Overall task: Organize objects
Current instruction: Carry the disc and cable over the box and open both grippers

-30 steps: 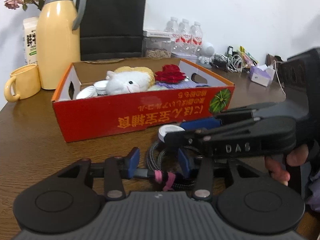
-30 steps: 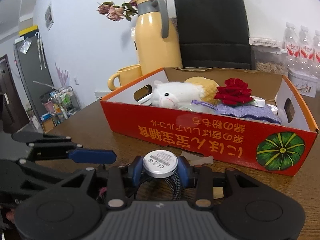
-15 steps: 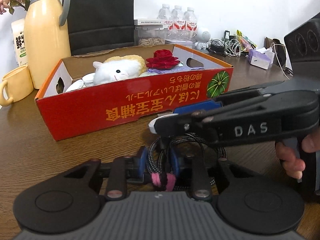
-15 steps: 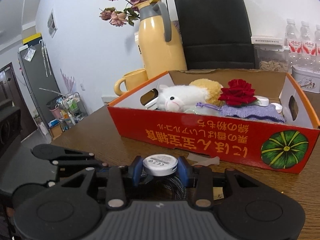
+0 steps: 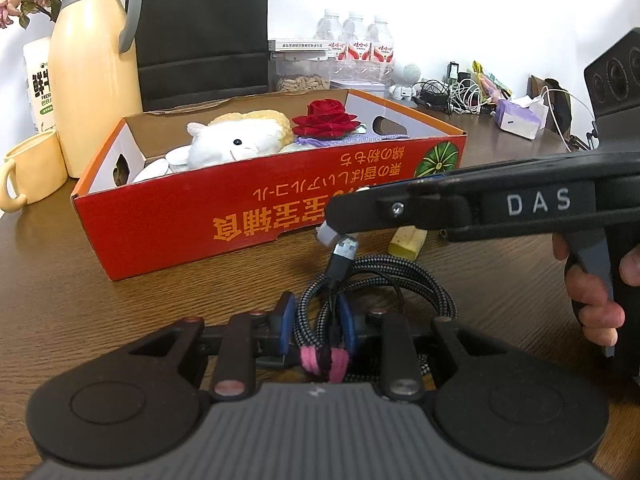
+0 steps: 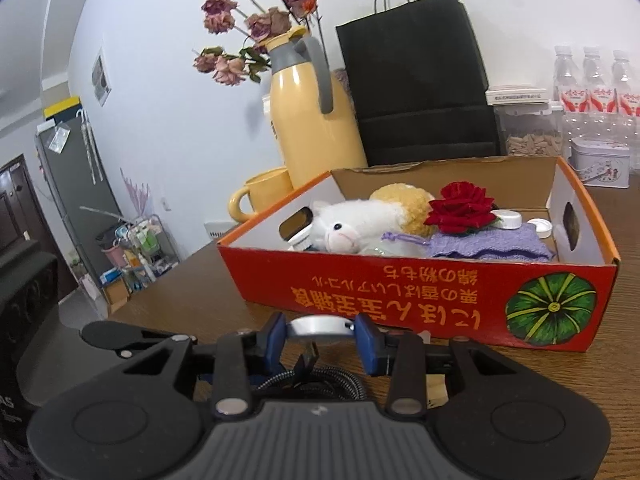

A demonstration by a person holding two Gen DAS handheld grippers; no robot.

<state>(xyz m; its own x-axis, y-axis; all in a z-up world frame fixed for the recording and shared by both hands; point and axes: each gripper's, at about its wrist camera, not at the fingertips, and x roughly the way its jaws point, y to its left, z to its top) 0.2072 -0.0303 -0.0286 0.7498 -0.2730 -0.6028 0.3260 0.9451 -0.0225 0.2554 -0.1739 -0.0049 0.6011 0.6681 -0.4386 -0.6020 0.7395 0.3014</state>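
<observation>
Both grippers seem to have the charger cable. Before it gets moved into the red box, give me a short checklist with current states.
1. Left gripper shut on braided cable coil: ok.
2. Right gripper shut on round charger puck: ok.
3. Pink tie around the coil: ok.
4. USB plug secured: not ok, sticks up loose.
5. Free space in red box: cannot tell, mostly filled by plush toy, rose, purple cloth.

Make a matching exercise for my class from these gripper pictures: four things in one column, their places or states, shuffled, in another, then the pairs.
Things:
1. coiled braided black cable
2. round white charger puck
3. red fabric rose
4. yellow ceramic mug

Places:
A. beside the yellow thermos jug
B. gripped by the left gripper
C. inside the red cardboard box
D. gripped by the right gripper

Pairs: 1-B, 2-D, 3-C, 4-A
</observation>
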